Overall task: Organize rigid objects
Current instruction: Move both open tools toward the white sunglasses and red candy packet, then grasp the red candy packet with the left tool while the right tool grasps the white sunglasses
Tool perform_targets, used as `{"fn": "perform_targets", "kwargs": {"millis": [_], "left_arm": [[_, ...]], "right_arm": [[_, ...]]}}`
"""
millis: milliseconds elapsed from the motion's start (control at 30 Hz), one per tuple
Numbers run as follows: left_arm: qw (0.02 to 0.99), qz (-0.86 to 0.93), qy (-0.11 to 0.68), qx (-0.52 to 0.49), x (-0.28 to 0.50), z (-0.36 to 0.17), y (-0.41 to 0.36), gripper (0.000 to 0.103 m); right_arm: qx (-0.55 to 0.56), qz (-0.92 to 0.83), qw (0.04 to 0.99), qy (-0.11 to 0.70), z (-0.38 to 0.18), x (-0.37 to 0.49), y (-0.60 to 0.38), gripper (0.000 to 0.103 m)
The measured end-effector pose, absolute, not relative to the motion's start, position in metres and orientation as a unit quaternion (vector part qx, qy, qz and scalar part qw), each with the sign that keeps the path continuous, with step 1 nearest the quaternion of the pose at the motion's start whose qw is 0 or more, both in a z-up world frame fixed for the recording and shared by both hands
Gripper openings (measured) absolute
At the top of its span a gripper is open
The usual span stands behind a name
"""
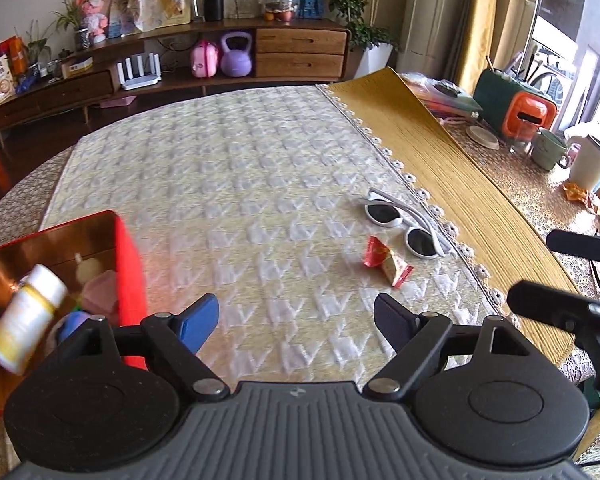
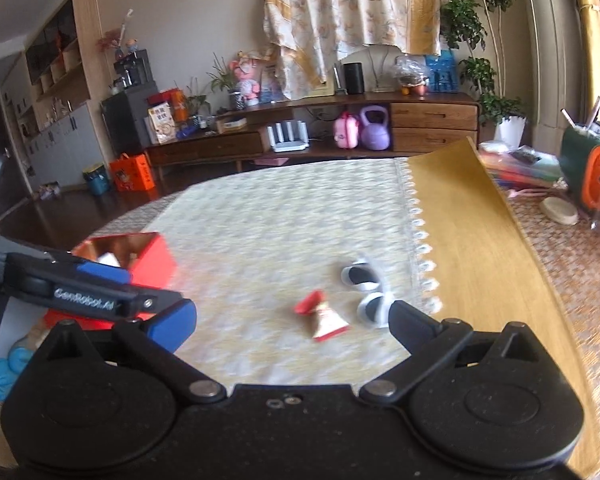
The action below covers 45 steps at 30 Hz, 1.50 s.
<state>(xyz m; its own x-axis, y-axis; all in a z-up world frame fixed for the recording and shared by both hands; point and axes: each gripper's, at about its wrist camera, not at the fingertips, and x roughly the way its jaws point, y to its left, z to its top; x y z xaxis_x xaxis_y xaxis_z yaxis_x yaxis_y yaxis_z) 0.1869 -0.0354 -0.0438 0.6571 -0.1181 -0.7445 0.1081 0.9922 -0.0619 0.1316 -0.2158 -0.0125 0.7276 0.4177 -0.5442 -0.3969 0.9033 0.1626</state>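
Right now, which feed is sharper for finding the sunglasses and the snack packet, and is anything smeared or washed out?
Left wrist view: sunglasses and snack packet are crisp; the white bottle in the red box is motion-smeared, and the window at right is blown out. Right wrist view: blurred overall, both items soft.

The left tongs (image 1: 296,316) are held with the jaws spread wide apart, nothing being gripped between the blue pads (image 1: 200,318). They are positioned low over the near part of the table. The right tongs (image 2: 292,320) are likewise held with the jaws wide apart and empty. In the left wrist view, the right tongs (image 1: 556,276) are seen toward the right edge of the table. In the right wrist view, the left tongs (image 2: 140,284) are seen at the left side.
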Motion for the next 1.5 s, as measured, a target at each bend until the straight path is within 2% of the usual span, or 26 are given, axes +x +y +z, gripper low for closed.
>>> {"fn": "perform_targets", "kwargs": {"millis": [133,533,800,1033,1133,1200,1500], "left_arm": [[0.906,-0.071,0.416,-0.002,0.202,-0.057,-0.054,0.085],[0.901,-0.096,0.422,0.009,0.239,-0.098,-0.096,0.086],[0.904,-0.126,0.406,0.032,0.246,-0.114,-0.110,0.086],[0.908,-0.123,0.391,0.091,0.252,-0.125,-0.129,0.086],[0.909,-0.125,0.387,0.093,0.257,-0.128,-0.132,0.085],[0.909,-0.124,0.385,0.102,0.259,-0.131,-0.135,0.085],[0.911,-0.141,0.372,0.109,0.262,-0.135,-0.139,0.085]], "right_arm": [[0.006,0.211,0.927,0.310,-0.025,0.153,-0.234,0.102],[-0.015,0.230,0.908,0.349,-0.063,0.207,-0.253,0.092],[-0.067,0.260,0.893,0.360,-0.084,0.232,-0.258,0.075],[-0.053,0.293,0.876,0.380,-0.088,0.246,-0.248,0.073],[-0.067,0.299,0.871,0.384,-0.091,0.250,-0.237,0.067],[-0.066,0.301,0.869,0.388,-0.094,0.255,-0.234,0.058],[-0.076,0.304,0.869,0.382,-0.097,0.262,-0.226,0.053]]}}
